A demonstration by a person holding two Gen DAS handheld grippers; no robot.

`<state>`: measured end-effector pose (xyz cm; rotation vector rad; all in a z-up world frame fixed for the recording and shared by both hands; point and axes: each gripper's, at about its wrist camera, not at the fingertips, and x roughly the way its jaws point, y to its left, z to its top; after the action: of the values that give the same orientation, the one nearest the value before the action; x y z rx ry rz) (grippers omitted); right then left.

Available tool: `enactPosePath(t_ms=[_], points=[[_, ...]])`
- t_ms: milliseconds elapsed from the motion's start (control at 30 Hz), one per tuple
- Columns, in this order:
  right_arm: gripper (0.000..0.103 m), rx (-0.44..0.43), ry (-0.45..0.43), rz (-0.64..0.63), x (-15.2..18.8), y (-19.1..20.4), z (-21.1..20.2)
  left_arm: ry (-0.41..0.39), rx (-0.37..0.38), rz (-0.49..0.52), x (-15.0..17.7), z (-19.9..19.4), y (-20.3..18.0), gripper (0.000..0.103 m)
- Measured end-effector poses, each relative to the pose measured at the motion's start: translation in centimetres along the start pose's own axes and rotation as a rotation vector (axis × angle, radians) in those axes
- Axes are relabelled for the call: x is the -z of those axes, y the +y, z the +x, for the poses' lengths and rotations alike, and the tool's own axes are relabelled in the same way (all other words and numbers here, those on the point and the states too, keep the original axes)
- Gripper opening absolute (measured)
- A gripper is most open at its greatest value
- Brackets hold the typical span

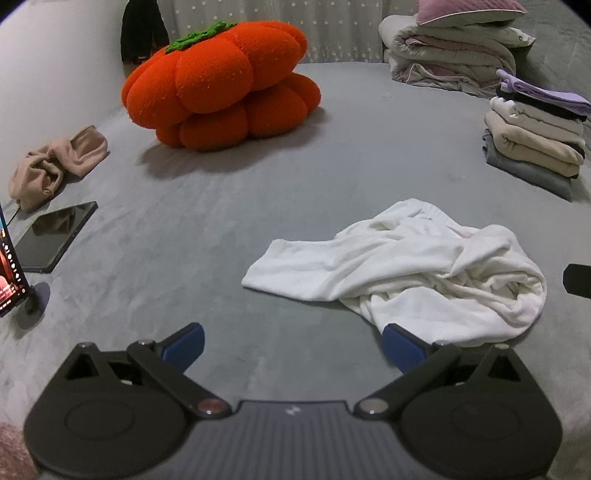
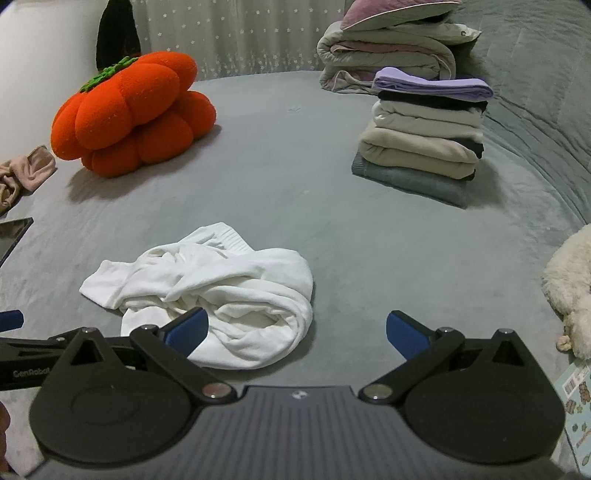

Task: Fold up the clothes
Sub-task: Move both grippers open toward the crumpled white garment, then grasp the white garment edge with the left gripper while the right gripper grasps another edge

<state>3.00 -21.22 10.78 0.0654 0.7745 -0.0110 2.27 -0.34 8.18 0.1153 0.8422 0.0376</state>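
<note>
I see the crumpled white knit garment [image 2: 218,291] on the grey velvety bedspread [image 1: 295,184]; my left gripper [image 1: 293,341] and right gripper [image 2: 295,332] both gape wide beside it, holding nothing.

Crumpled garment [image 1: 413,269] lies on the bed [image 1: 258,206], near front, right of centre in the left wrist view. Behind it to the left sits the pumpkin cushion [image 1: 221,85]. Folded clothes stack [image 2: 424,136] sits back right, with a bedding pile [image 2: 391,51] behind it by the curtain [image 2: 236,33]. At the left edge, a small bunched cloth [image 1: 55,166], with a tablet [image 1: 55,236] flat in front of it and a propped phone [image 1: 9,266] nearer still. Fluffy item [image 2: 570,288] at the far right edge. Both hand-held grippers at the front, left hand-held gripper [image 1: 291,345] beside right hand-held gripper [image 2: 295,332].
</note>
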Motion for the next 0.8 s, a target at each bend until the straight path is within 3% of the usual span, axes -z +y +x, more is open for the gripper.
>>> enactPosePath(t_ms=[600, 800], points=[[0.103, 0.019, 0.018, 0.025, 0.1, -1.1, 0.8, 0.029, 0.001, 0.005, -0.6, 1.1, -0.9, 0.103], [0.103, 0.021, 0.023, 0.035, 0.2, -1.1, 1.3, 0.035, 0.040, -0.037, -0.7, 1.4, -0.7, 0.103]])
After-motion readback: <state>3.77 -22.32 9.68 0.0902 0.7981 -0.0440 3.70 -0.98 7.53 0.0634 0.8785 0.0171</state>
